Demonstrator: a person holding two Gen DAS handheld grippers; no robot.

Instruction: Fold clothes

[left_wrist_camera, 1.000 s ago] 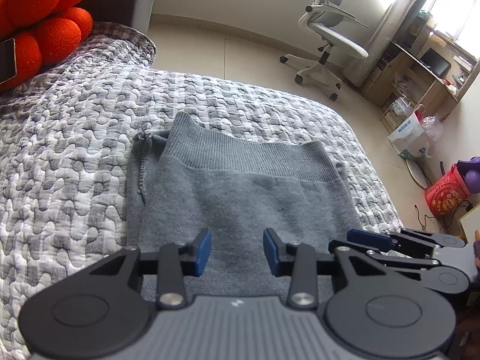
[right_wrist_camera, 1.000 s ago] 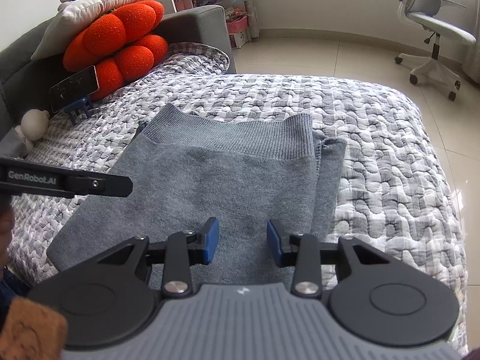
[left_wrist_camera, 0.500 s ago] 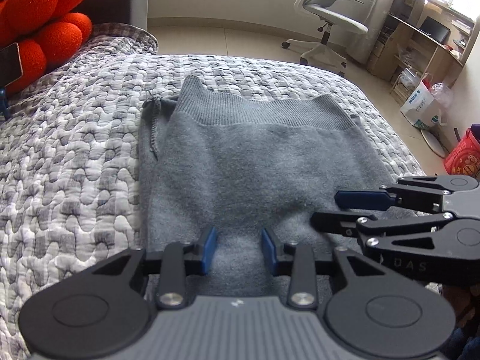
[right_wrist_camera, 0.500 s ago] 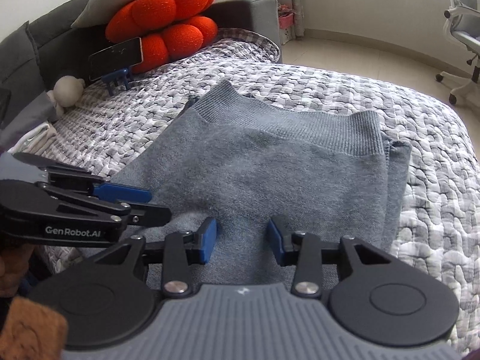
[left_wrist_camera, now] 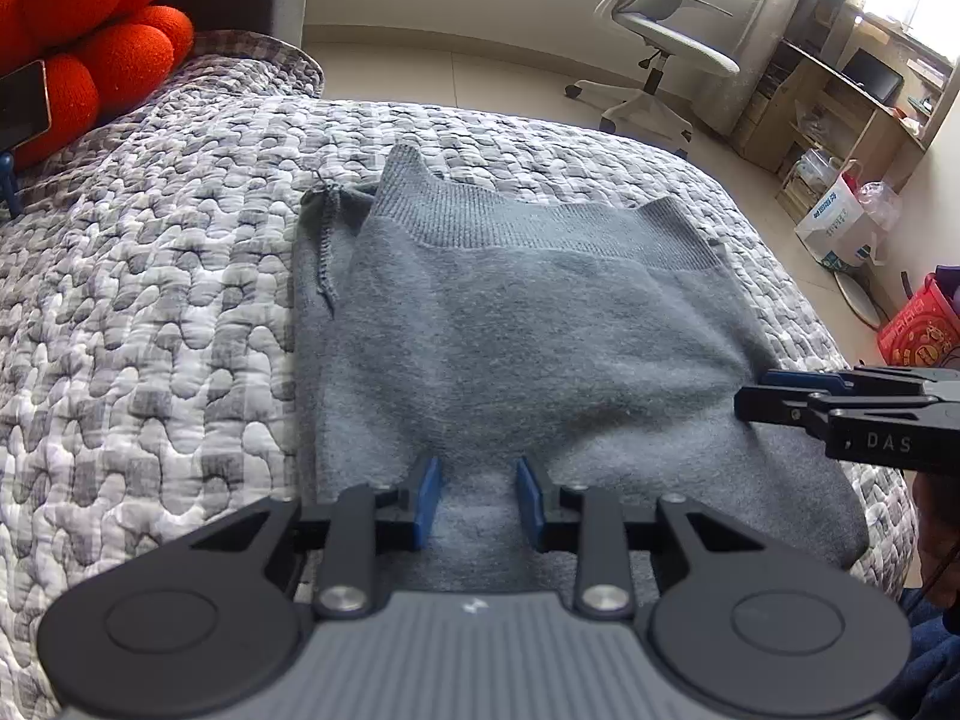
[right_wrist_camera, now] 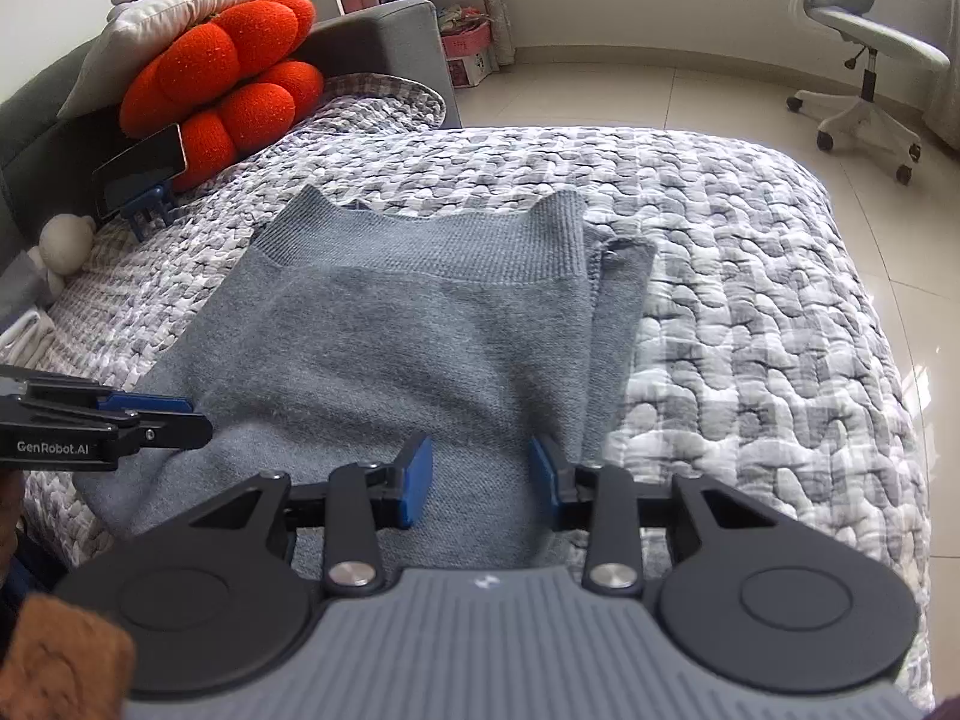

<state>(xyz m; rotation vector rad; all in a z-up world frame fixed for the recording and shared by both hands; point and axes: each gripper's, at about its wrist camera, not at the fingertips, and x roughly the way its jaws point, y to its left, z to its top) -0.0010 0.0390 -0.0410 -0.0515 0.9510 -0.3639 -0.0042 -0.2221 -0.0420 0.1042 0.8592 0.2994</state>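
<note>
The grey sweater [left_wrist_camera: 510,348] lay soft and limp on the bed [left_wrist_camera: 150,300]. Both the left gripper [left_wrist_camera: 475,501] and the right gripper [right_wrist_camera: 480,480] were closing over its near edge, the cloth between their jaws not yet pinched. It looked light, best taken at that near edge.

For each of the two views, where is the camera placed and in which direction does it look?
Left wrist: sits behind the left claw, looking down across the sweater and bed toward a chair; the right claw shows at the right edge.
Right wrist: sits behind the right claw, looking over the sweater toward an orange cushion; the left claw shows at the left edge.
Shared: sweater, bed, chair, cushion, both closing claws.
</note>
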